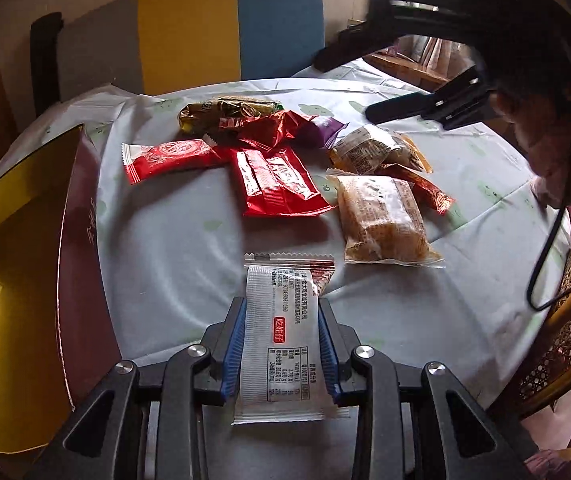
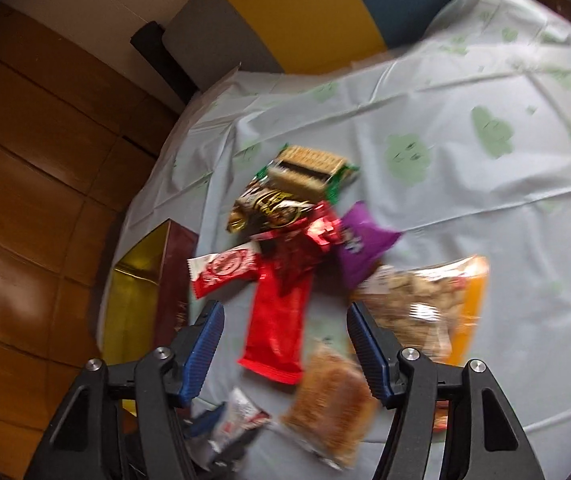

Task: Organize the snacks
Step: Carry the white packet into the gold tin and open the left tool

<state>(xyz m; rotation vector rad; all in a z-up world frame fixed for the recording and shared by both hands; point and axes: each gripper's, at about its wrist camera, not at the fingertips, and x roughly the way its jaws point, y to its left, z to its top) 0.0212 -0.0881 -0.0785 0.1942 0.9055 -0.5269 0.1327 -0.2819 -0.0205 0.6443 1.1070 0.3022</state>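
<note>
A: Entry one, left gripper (image 1: 281,308)?

B: Clamped on white packet (image 1: 281,336), blue pads pressing both long edges. Long axis of packet in line with the fingers, printed side up, far end over the tablecloth (image 1: 173,248).

A: Destination?

B: Probably the gold-lined box (image 1: 81,240). Open, just beside that gripper, directly to its left. Judged a short sideways carry.

A: Entry two, right gripper (image 2: 285,312)?

B: Jaws apart, nothing pressed. Long red packet (image 2: 281,320) below and between them, long axis along the fingers, narrow width across the gap. Nearer the pile than the left gripper.

A: Remaining stock?

B: Loose on the cloth, right of the box: clear-wrapped cake (image 1: 381,220) just beside the red packet, further red, purple and gold wrappers heaped behind.

A: Differences between views?

B: Left wrist view: sharp, shows the grip on the white packet and the right gripper hanging over the pile's far side. Right wrist view: blurred, shows green-wrapped biscuit pack (image 2: 309,168) at the pile's far end, box only as a sliver at left, left-hand grip illegible at the bottom edge.
</note>
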